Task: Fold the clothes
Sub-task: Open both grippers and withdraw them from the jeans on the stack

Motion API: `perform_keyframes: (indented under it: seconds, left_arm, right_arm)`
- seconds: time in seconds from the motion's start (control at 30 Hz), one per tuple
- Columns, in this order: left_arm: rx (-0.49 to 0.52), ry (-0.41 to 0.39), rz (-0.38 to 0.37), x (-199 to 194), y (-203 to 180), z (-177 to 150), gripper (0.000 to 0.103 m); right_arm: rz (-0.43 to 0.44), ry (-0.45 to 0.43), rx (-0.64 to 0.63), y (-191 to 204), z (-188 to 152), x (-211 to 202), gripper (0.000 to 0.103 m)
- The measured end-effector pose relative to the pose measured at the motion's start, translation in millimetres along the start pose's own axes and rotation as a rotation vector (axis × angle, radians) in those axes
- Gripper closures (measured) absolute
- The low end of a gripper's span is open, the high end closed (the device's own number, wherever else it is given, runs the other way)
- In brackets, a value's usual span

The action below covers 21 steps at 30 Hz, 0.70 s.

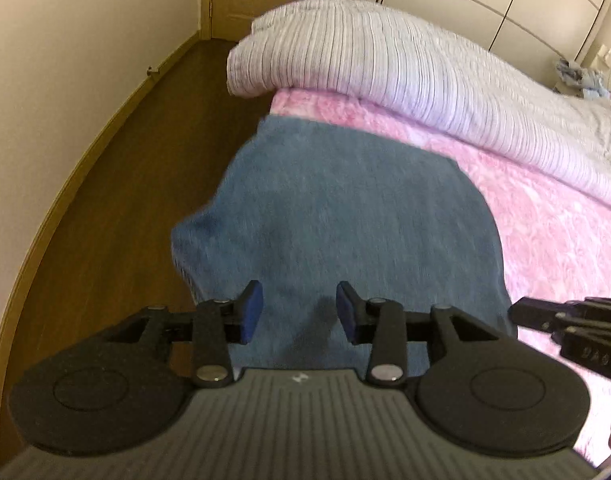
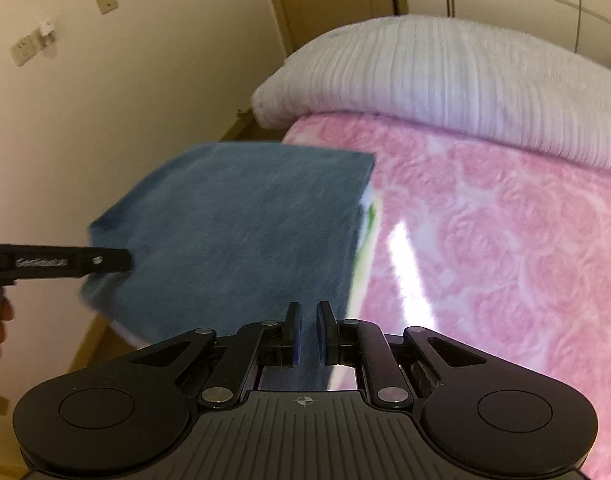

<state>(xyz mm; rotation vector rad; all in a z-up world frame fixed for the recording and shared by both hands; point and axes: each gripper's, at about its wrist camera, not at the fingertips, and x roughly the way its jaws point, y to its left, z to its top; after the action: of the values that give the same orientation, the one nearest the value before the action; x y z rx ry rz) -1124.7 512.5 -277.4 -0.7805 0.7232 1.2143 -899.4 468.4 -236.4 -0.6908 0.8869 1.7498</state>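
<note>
**Blue fold laid at the bed's corner, both grippers off it**

Pink rose-patterned bedding (image 2: pixel 485 240) covers the bed under me, with a striped grey duvet (image 1: pixel 385 64) rolled up along its far edge and brown floor (image 1: pixel 117 200) beyond the left side. My blue garment (image 1: pixel 337 216) lies on that bedding at the bed's left edge, near the duvet's corner, its left part reaching out over the edge.

I judge the fold has just been laid down. My left gripper (image 1: pixel 299 312) hangs above the garment's near part with its jaws about half apart and nothing between them. My right gripper (image 2: pixel 308 332) has its jaws nearly together, also pinching no cloth, over the garment's near right corner.

The garment looks soft and fleecy, doubled, with a squared far right corner and a paler layer (image 2: pixel 367 196) showing at its right edge. Next I probably need to find a fresh edge, grip it with both grippers, and keep the overhanging side from sliding off.
</note>
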Motion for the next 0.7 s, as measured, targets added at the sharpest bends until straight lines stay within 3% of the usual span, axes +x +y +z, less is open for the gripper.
perform_keyframes:
  seconds: [0.17, 0.3, 0.37, 0.43, 0.5, 0.63, 0.7]
  left_arm:
    - [-0.006, 0.000, 0.041, 3.5, -9.3, -13.3, 0.064]
    - [-0.009, -0.005, 0.069, -22.4, -18.4, -12.6, 0.064]
    - [-0.003, -0.022, 0.073, -44.8, -24.6, -17.4, 0.060]
    - [0.009, -0.024, 0.088, -65.5, -31.7, -20.0, 0.057]
    - [0.023, -0.021, 0.096, -83.0, -40.7, -20.9, 0.057]
    - [0.080, -0.030, 0.147, -113.2, -62.5, -19.9, 0.057]
    - [0.101, -0.082, 0.206, -131.9, -74.6, -21.5, 0.047]
  right_arm:
    - [-0.028, 0.079, -0.002, 2.9, -12.1, 23.0, 0.090]
    - [-0.007, 0.072, 0.038, 2.8, -7.9, -1.1, 0.088]
    - [0.011, 0.064, 0.048, 4.5, -9.6, -19.2, 0.083]
    - [0.021, 0.060, 0.055, 7.2, -12.5, -39.8, 0.064]
    - [0.022, 0.044, 0.043, 11.1, -14.0, -58.9, 0.054]
    - [-0.014, 0.000, 0.009, 19.5, -12.6, -91.2, 0.049]
    - [-0.045, -0.031, -0.031, 24.5, -10.7, -104.9, 0.047]
